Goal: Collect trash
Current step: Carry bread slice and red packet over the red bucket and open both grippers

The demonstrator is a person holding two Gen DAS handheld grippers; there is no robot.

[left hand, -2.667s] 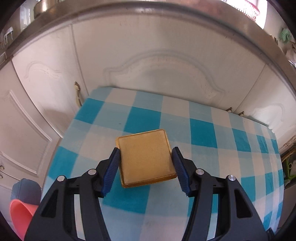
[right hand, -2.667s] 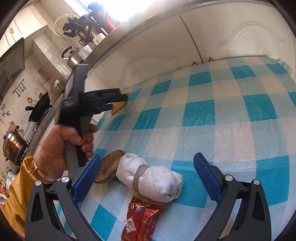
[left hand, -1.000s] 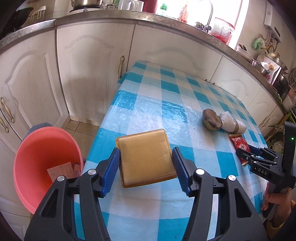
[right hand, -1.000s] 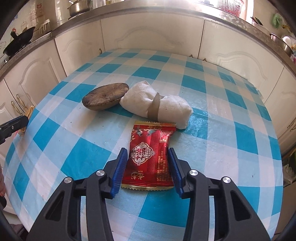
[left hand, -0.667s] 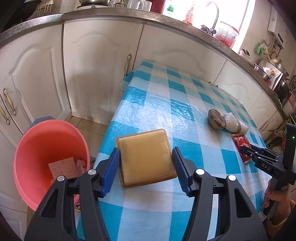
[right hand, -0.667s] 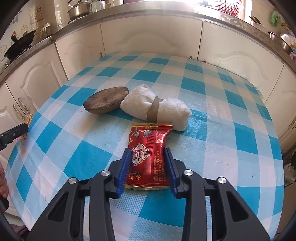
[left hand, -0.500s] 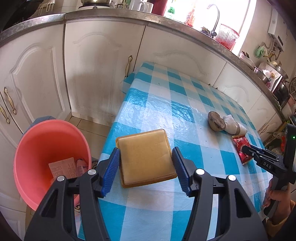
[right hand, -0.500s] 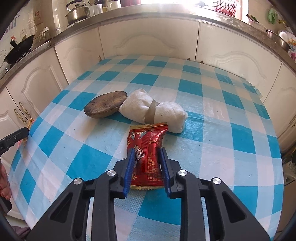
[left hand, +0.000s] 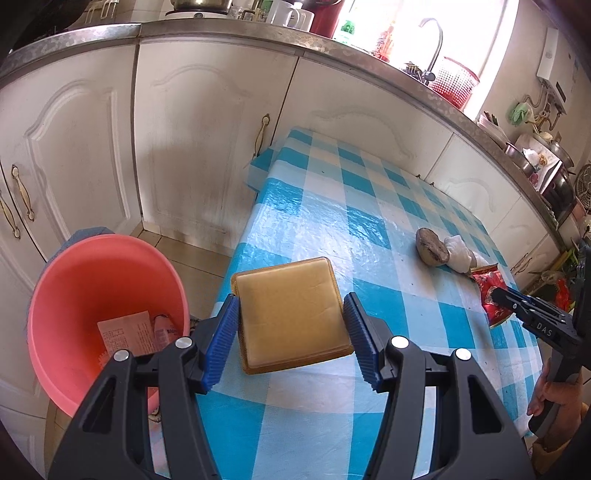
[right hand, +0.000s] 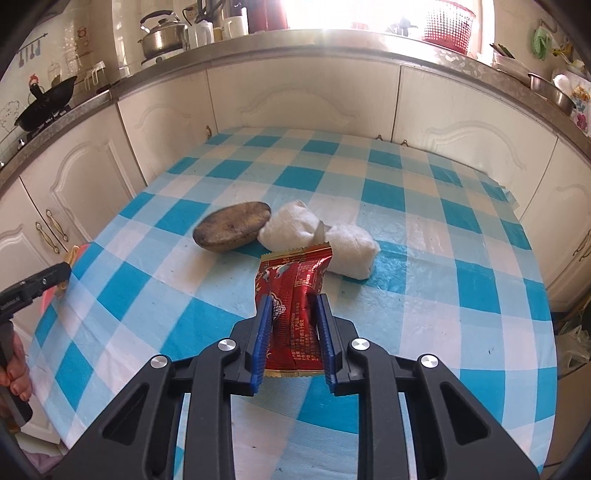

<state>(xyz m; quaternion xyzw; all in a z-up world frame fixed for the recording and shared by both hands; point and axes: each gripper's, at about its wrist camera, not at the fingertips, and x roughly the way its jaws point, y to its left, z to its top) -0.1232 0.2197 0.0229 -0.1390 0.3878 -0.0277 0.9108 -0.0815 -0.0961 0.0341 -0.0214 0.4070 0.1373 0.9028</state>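
My left gripper [left hand: 290, 317] is shut on a flat golden square packet [left hand: 290, 314] and holds it over the table's left edge. A pink bucket [left hand: 70, 295] stands on the floor to its lower left, with a paper slip [left hand: 123, 332] inside. My right gripper [right hand: 293, 325] is shut on a red snack wrapper [right hand: 295, 291], lifted off the checked tablecloth [right hand: 424, 258]. Behind the wrapper lie a brown flat stone-like lump [right hand: 232, 225] and a white wrapped bundle [right hand: 328, 236]. The right gripper with the wrapper also shows in the left wrist view [left hand: 495, 295].
White cabinet doors [left hand: 207, 140] with brass handles run behind and left of the table. The counter above holds a kettle [right hand: 162, 33], cups and a red basket [right hand: 447, 18]. The left gripper's tip [right hand: 40, 282] shows at the table's left edge.
My right gripper has closed on the red wrapper and raised it, crumpling it. My left gripper has swung left with the golden packet, nearer the pink bucket.
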